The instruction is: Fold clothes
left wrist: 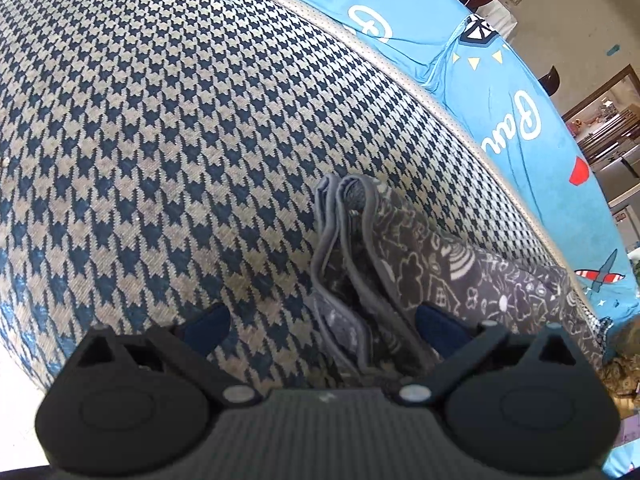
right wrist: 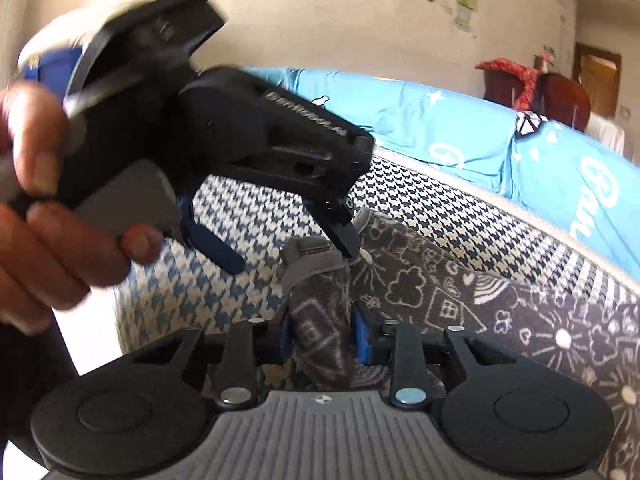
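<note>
One grey cloth (left wrist: pixel 404 248) with white drawings of houses, clouds and suns lies on a cushion (left wrist: pixel 160 140) that has a dark blue and tan zigzag check pattern. The cloth is folded over, and its grey edges show in a few layers at the end closest to the left camera. There are two grippers. The left gripper (left wrist: pixel 320 326) is open wide: one blue fingertip (left wrist: pixel 208 326) is over the bare cushion and the other is at the folded cloth, so the edge of the cloth sits between them without being squeezed. In the right view, the left gripper (right wrist: pixel 292 252) comes in from the upper left, held by one hand (right wrist: pixel 60 200) with its fingers wrapped round the handle, and one dark fingertip (right wrist: pixel 346 240) touches the top edge of the cloth (right wrist: pixel 460 304). The right gripper (right wrist: pixel 326 334) is pinched tight on a bunched part of that cloth, with its two blue pads (right wrist: pixel 362 334) pressing on either side of the fold. Behind the cushion is one bright blue sheet (left wrist: pixel 400 12) with white curly letters, small yellow triangles, a red shape and a little plane on it. Far back in the right view one red cloth (right wrist: pixel 516 76) hangs over one dark brown chair (right wrist: pixel 564 100) by a pale wall (right wrist: pixel 360 12).
</note>
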Available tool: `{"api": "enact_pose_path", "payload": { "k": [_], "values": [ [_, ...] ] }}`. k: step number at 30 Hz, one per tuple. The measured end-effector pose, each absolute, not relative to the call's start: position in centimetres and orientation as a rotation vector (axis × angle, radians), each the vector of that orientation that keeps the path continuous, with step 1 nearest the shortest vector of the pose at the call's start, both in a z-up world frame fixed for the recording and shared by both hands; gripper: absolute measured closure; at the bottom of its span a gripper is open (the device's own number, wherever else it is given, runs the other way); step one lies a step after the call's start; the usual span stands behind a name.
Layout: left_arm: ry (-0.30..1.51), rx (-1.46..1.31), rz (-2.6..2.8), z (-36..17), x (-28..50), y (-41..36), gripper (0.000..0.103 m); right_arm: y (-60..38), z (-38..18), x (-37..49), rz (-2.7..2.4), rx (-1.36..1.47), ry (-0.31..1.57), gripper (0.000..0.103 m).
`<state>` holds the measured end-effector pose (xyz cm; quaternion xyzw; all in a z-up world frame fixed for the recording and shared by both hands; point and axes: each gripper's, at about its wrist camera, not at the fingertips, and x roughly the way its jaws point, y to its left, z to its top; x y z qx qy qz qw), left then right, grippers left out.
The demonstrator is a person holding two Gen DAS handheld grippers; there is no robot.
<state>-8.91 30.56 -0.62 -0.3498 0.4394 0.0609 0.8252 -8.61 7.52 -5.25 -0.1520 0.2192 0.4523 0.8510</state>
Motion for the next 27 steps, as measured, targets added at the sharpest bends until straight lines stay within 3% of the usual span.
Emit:
{"api": "enact_pose_path", "payload": {
  "k": [6,14,16,27],
  "values": [
    [0.967,-0.857,0.013,-1.5,-7.1,30.9,0.0,6.2,-4.3,-7.8,0.953,-0.149,0.538,0.077],
    [0.97,-0.854,-0.123,-1.3,-5.7,29.4,0.004,7.1,-5.0,-8.8,0.968,-0.272,0.513,0.076],
    [0.967,-0.83,-0.131,-1.0,-5.4,29.0,0.008,7.4,-5.4,-9.2,0.973,-0.32,0.498,0.07],
    [0.97,-0.828,-0.158,-0.7,-4.6,28.7,0.008,8.5,-7.0,-10.4,0.97,-0.456,0.447,0.044]
  ]
}}
